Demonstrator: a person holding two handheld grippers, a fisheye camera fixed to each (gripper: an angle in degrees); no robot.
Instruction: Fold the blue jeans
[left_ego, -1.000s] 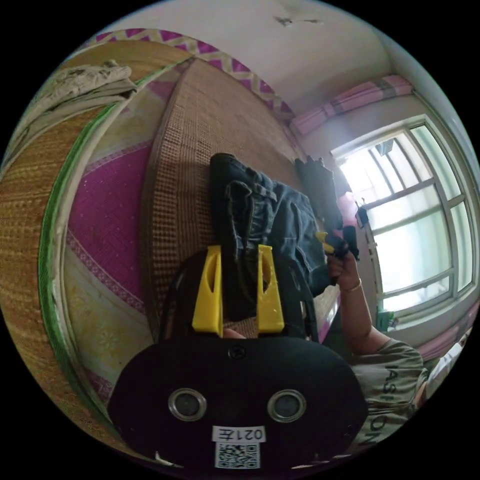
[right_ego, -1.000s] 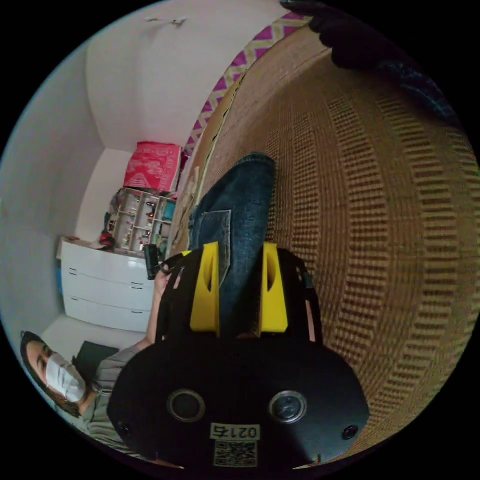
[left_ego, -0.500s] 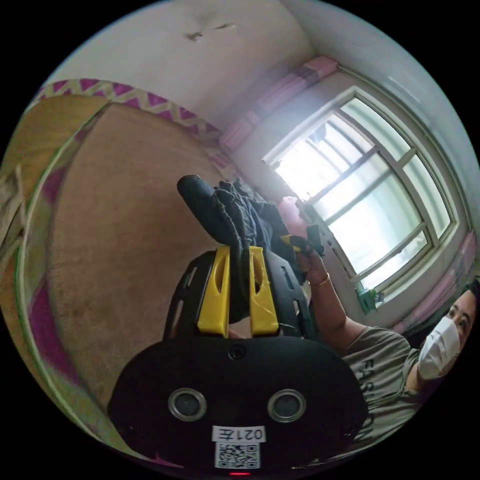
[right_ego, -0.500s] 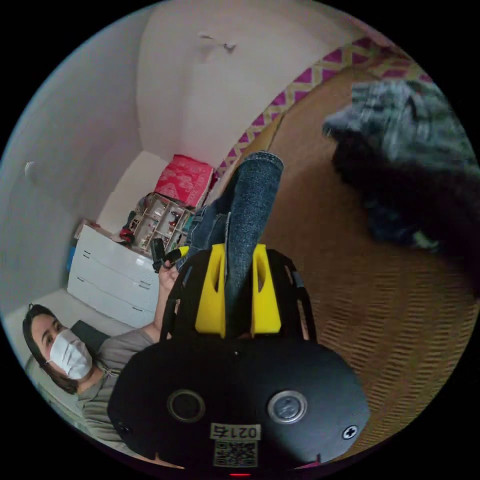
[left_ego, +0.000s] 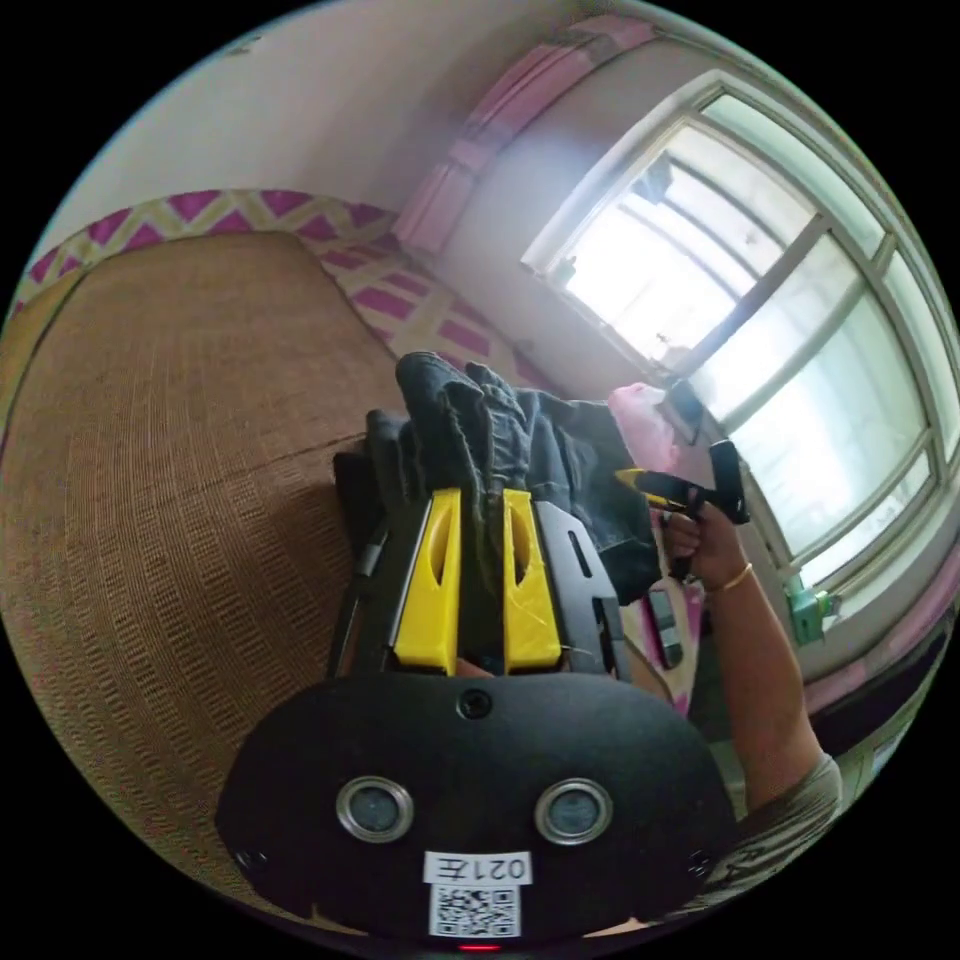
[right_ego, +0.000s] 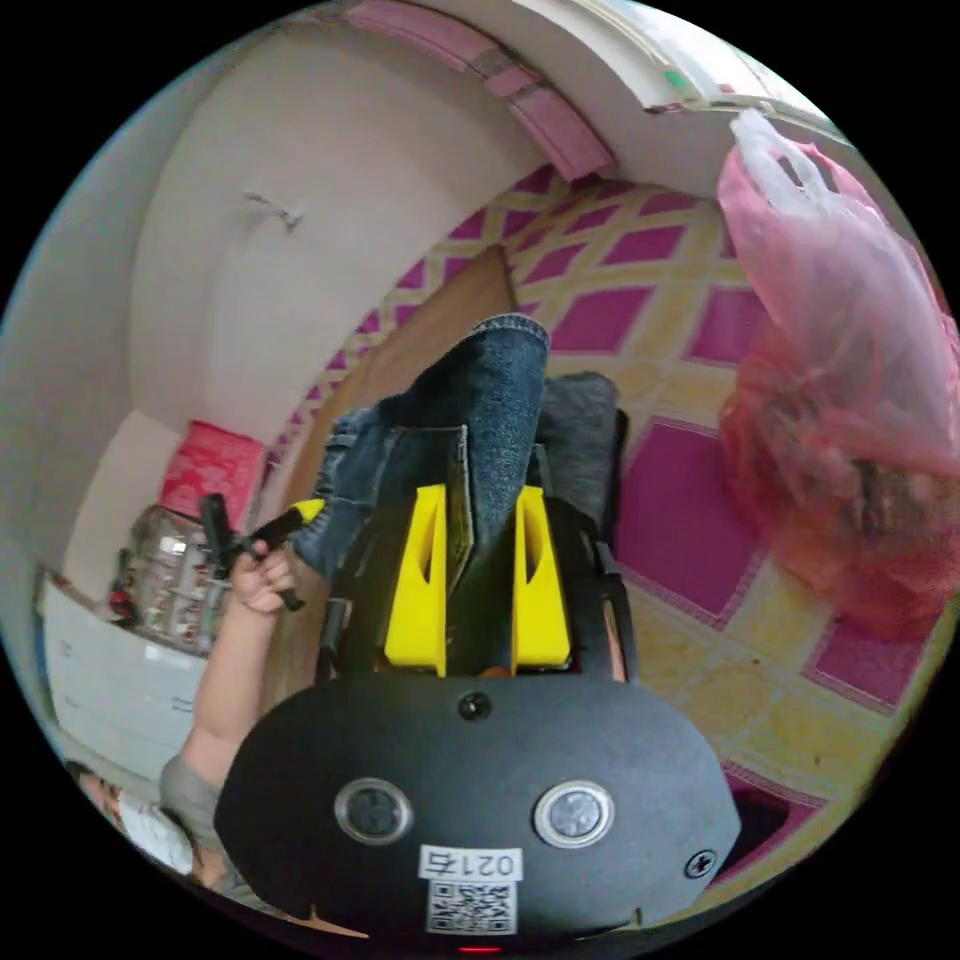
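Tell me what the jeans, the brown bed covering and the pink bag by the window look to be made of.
The blue jeans: denim, matte, with speckled weave and a stitched hem. The brown bed covering: seemingly a woven straw or bamboo mat, dry finish, with fine ribbed rows. The pink bag: thin plastic film, translucent and slightly glossy, crinkled, contents dimly showing through.

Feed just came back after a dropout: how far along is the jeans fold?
Done: both grips look made. The left gripper and right gripper are each shut on the blue jeans. In hand: the denim hangs bunched between them, above the woven mat. Left: no flat, finished fold shows yet.
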